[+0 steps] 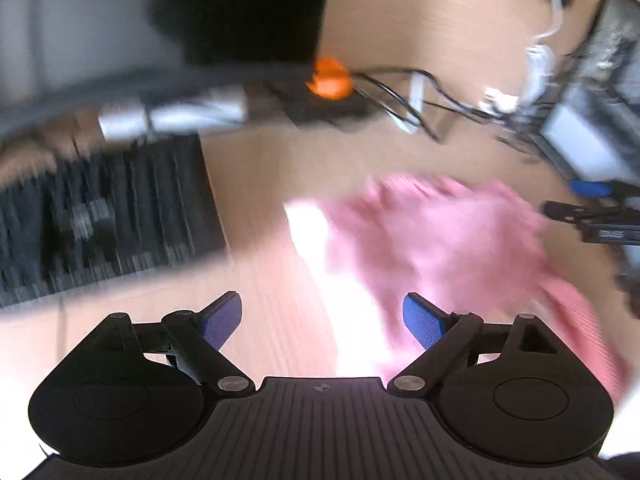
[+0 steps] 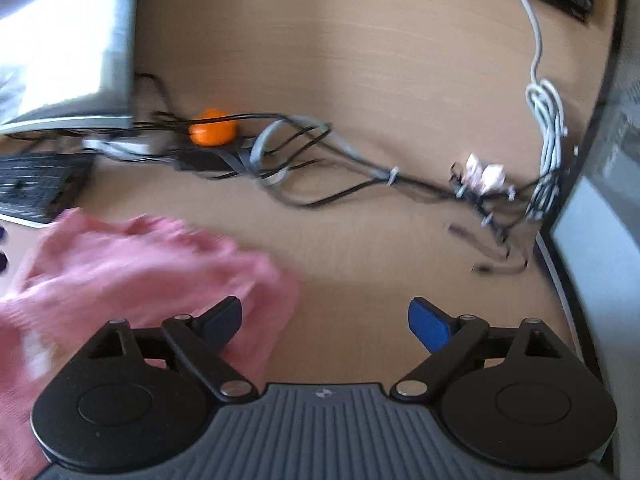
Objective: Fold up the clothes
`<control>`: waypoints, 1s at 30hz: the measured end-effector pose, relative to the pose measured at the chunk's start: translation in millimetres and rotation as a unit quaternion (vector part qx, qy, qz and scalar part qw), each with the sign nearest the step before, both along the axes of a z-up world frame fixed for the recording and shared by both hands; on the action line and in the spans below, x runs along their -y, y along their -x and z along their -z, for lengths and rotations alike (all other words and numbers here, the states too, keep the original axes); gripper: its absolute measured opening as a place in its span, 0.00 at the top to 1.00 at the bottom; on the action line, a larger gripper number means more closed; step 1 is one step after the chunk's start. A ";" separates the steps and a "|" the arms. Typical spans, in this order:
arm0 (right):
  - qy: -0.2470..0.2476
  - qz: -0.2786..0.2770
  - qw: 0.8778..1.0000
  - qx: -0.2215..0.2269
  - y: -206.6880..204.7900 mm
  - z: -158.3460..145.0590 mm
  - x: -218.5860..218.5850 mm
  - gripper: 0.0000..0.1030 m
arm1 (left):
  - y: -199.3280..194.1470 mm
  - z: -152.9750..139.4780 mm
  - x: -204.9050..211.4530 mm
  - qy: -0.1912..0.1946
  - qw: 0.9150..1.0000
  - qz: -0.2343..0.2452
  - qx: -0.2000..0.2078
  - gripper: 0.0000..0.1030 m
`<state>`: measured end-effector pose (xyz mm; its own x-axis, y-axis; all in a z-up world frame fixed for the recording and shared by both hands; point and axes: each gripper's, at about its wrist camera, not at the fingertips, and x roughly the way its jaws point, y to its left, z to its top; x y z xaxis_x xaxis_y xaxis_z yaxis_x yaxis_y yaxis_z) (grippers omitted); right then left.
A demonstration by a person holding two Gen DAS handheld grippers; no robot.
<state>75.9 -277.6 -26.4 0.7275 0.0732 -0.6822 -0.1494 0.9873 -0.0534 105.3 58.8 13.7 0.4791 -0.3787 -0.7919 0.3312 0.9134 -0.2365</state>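
Two hand-held grippers are hovering over a light wooden desk (image 2: 380,60), both with blue-padded fingers spread wide and nothing between them. The left gripper (image 1: 322,320) is standing apart over bare wood, its right fingertip (image 1: 424,324) overlapping the near edge of a crumpled pink knitted garment (image 1: 440,240); contact cannot be confirmed through the blur. The right gripper (image 2: 324,320) is likewise gaping, its left fingertip (image 2: 224,320) showing against the same pink garment (image 2: 132,280), which is lying bunched on the desk toward its left side, unfolded. Behind the garment, a tangle of black and grey cables (image 2: 304,152) is running across the middle of the desk, with a small orange rounded object (image 2: 212,132) among them. A black keyboard (image 1: 100,216) is lying toward the desk's left edge.
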 end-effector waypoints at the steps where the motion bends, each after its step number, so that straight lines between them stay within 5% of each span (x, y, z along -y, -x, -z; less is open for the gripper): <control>1: -0.012 -0.008 1.000 -0.008 13.9 -3.6 0.1 0.11 | 10.3 1.9 -2.5 0.008 1.000 0.011 -0.009 0.11; 3: -0.033 -0.026 0.999 -0.030 39.5 -3.6 -1.4 0.11 | 28.8 9.3 -0.7 0.004 0.999 0.030 -0.024 0.15; 6: -0.039 -0.028 0.997 -0.061 68.9 5.1 -6.0 0.12 | 47.2 20.4 4.4 -0.017 0.998 0.038 -0.045 0.37; 11: -0.002 -0.004 0.996 -0.084 104.7 20.7 -8.5 0.47 | 75.5 25.6 10.1 -0.081 0.994 0.055 -0.044 0.72; 14: 0.024 0.012 0.995 -0.094 124.9 29.6 -9.2 0.47 | 83.5 23.4 5.5 -0.133 0.989 0.060 -0.024 0.71; 19: 0.003 0.055 0.995 -0.089 150.0 22.2 3.3 0.37 | 81.1 15.4 -5.8 -0.153 0.987 0.057 -0.001 0.59; 23: -0.030 0.100 0.992 -0.065 169.8 4.2 18.3 0.31 | 88.0 -14.3 -8.2 -0.082 0.993 0.079 0.039 0.36; 27: 0.043 0.128 0.989 -0.064 179.0 12.8 18.9 0.31 | 84.2 -24.7 16.1 0.014 0.991 0.128 0.044 0.36; 30: 0.050 0.126 0.989 -0.062 182.9 18.0 14.8 0.35 | 75.6 -4.2 48.6 0.012 0.989 0.146 0.026 0.41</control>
